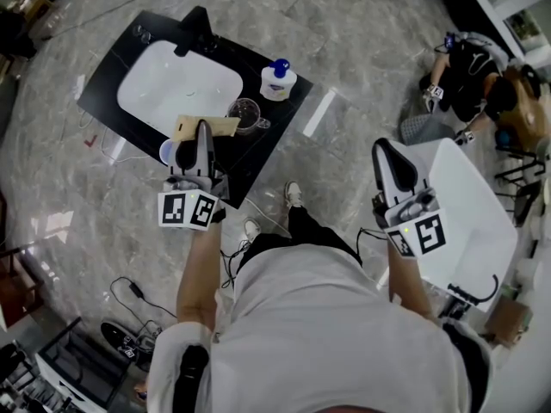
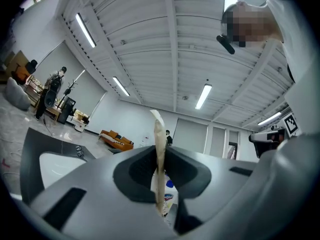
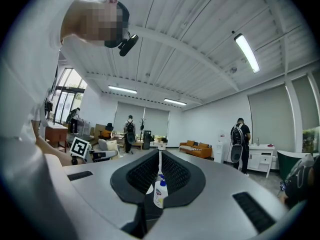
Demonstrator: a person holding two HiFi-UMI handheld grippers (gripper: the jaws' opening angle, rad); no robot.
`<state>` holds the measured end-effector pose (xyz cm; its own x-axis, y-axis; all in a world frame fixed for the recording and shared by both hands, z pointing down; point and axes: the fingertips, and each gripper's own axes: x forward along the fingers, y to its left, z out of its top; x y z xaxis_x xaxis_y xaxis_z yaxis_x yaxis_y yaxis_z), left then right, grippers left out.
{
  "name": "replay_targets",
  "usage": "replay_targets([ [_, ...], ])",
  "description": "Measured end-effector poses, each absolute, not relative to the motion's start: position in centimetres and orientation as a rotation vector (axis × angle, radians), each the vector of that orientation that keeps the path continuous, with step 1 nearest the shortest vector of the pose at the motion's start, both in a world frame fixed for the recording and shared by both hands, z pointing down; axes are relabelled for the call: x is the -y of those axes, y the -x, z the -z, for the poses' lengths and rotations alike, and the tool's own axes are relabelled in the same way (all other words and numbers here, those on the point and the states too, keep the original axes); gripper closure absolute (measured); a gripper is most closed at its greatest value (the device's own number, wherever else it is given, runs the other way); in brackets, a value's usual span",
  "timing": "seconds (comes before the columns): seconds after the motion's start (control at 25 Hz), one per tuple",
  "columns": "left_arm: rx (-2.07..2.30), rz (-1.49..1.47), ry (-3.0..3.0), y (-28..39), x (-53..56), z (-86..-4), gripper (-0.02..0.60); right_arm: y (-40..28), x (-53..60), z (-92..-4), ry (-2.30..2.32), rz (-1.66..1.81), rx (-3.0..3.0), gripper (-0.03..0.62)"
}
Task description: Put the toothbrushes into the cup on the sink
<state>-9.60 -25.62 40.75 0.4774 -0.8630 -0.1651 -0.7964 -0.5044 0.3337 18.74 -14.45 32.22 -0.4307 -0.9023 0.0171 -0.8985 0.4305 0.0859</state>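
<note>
While the left gripper point(image 1: 203, 132) hangs over the near edge of the black sink counter point(image 1: 110, 74), its jaws are clamped on a flat tan pack point(image 1: 223, 126). In the left gripper view the pack point(image 2: 158, 134) stands edge-on, pinched between both pads and sticking up past the tips. Whether it carries a toothbrush cannot be told from any view.

In the head view the pack lies across the gripper's tips, just near of the white basin point(image 1: 176, 84). A clear glass cup point(image 1: 245, 114) stands upright on the counter immediately right of the pack, close to it but not visibly touching. Farther right, near the counter's right corner, sits a white soap bottle point(image 1: 278, 81) with a blue cap. A black faucet point(image 1: 194, 31) rises at the far side of the basin. A small white round thing point(image 1: 167, 151) shows just left of the left gripper, partly hidden by it.

The right gripper point(image 1: 386, 150) is held well apart to the right, above a white table point(image 1: 469, 205). Its jaws are drawn together to a thin slit with nothing gripped; through that slit in the right gripper view point(image 3: 159, 170) only the distant soap bottle point(image 3: 160, 194) shows.
</note>
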Motion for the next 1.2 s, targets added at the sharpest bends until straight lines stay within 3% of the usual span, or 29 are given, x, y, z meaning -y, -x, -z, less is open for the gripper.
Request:
replay_targets([
  [1.2, 1.459, 0.400, -2.255, 8.1, 31.6, -52.6, 0.537, -20.4, 17.7, -33.5, -1.611, 0.044, 2.592, 0.553],
])
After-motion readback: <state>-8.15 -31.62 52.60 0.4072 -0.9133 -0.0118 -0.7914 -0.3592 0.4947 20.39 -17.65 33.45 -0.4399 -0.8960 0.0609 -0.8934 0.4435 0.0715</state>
